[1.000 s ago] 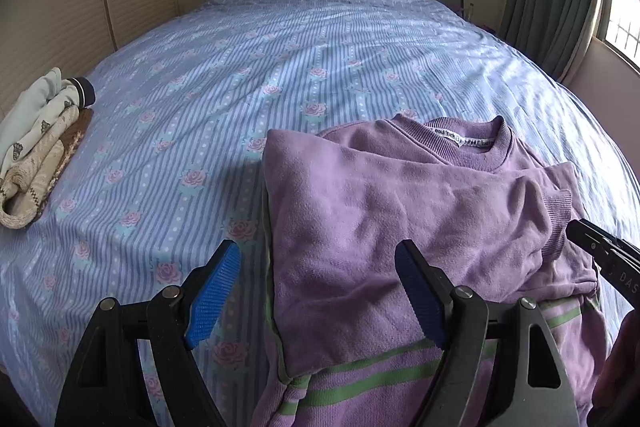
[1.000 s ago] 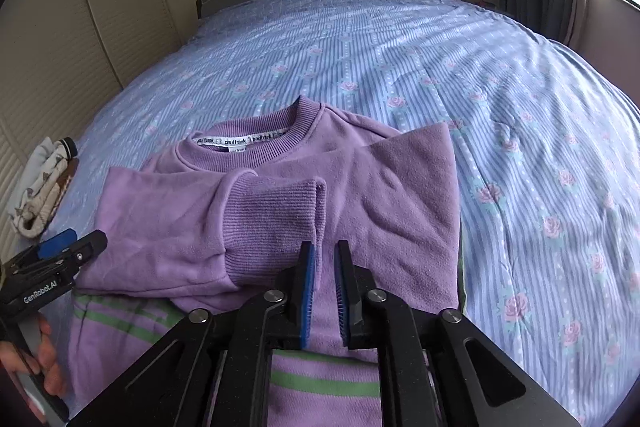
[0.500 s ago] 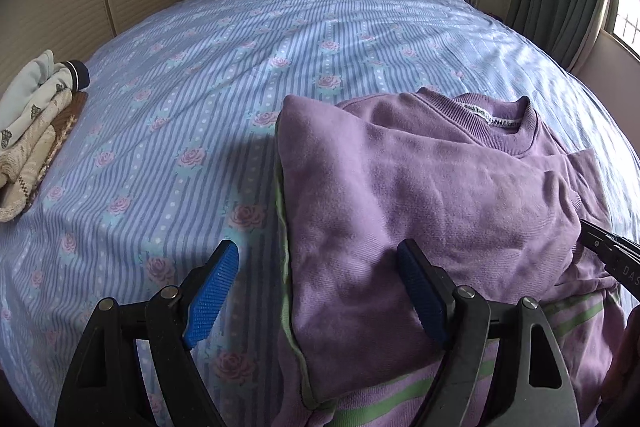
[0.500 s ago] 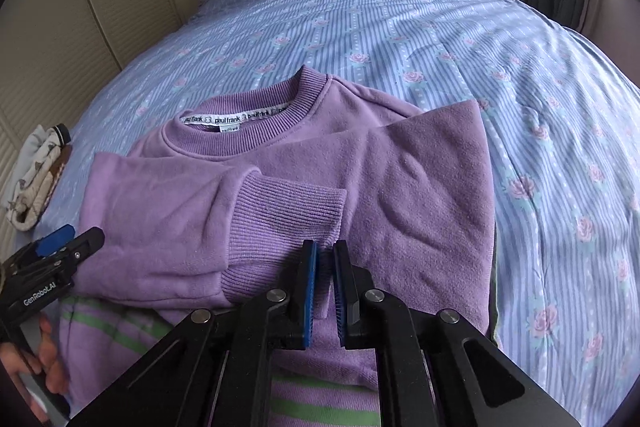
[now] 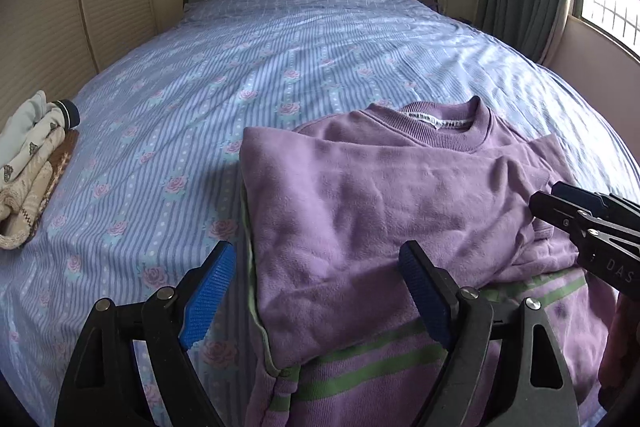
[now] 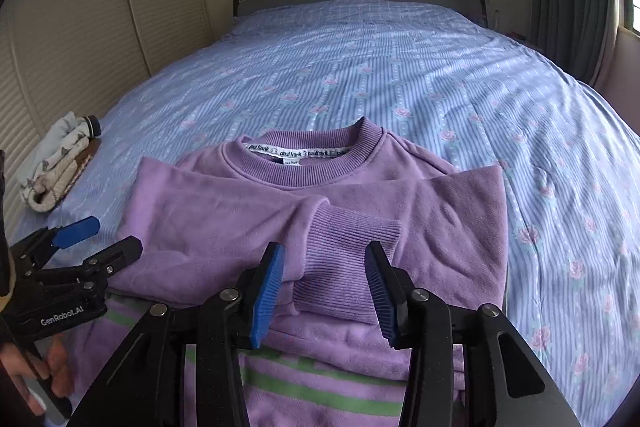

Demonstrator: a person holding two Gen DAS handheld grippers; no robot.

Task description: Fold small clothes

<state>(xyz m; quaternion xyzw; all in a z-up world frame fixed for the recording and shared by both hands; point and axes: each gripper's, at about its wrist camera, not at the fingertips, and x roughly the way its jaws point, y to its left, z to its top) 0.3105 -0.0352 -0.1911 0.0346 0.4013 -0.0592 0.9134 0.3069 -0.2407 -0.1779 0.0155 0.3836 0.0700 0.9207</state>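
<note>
Tongs: left tongs [image 5: 316, 291] and right tongs [image 6: 322, 287] both spread wide, gripping nothing.
Sweatshirt [image 6: 320, 203]: lilac, sleeves folded across chest, green-striped hem, lying on bed [image 6: 400, 75].

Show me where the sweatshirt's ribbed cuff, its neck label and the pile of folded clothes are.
ribbed cuff [image 6: 344, 263], right wrist view, middle of the ribbing.
neck label [image 6: 294, 152], right wrist view, white band inside collar.
pile of folded clothes [image 5: 28, 183], left wrist view, its top.

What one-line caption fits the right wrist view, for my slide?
Open right gripper over the ribbed cuff of a purple sweatshirt, sleeves folded across its front on the bed.
</note>
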